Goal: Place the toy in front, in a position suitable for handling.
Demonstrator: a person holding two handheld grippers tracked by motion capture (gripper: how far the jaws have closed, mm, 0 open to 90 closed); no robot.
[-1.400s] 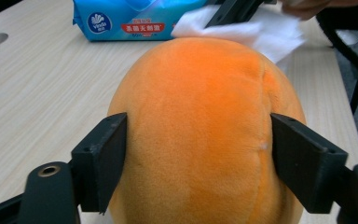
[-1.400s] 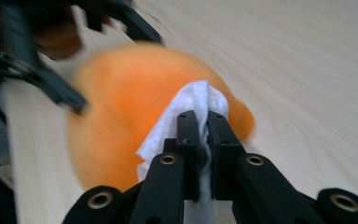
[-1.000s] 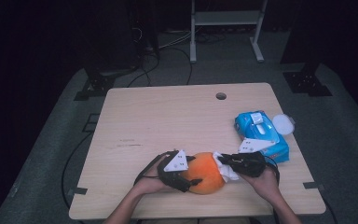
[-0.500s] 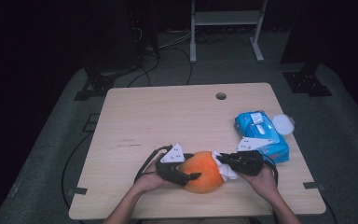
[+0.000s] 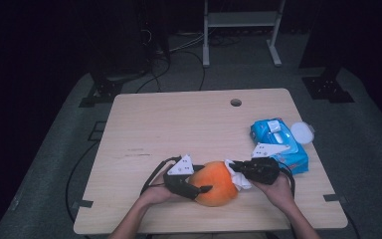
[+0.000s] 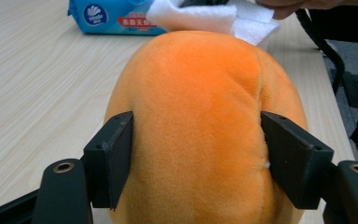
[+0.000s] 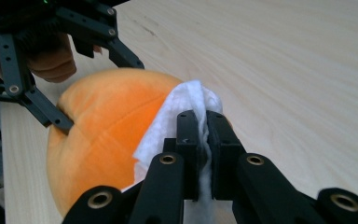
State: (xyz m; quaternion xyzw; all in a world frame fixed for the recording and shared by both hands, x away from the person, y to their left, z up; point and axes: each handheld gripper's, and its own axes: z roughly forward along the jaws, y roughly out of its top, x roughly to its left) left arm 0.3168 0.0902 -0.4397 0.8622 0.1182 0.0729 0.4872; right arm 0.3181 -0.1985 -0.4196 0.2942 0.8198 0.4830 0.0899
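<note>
Holding the orange plush (image 5: 215, 182) w/ your left tongs (image 5: 199, 189), you've got it pinned at the near edge of the counter (image 5: 179, 124), roughly mid-width, right in front of you. In the left gripper view the two black pads sit on either flank of the plush (image 6: 200, 126), pressing into the fabric; those jaws have just been closing, w/ the plush between them, so read that as a clamp on a soft, wide thing. Your right tongs (image 5: 236, 168) are squeezed together on a white wipe (image 5: 239, 177); in the right gripper view the wipe (image 7: 177, 116) is nipped between the pads and draped over the plush's rounded top.

Key relation for the next move: the plush lies between both hands, left tongs on its left side, right tongs coming in from its right w/ the wipe already touching the surface. So the right hand is the working one, the left is the anchor. The plush's long axis runs approx. left-to-right across the counter, so strokes along that line would push straight into the left grip, which probably helps. The blue wipes pack (image 5: 278, 144) sits well off to the right, w/ a white lid (image 5: 302, 132) just beside it.
</note>
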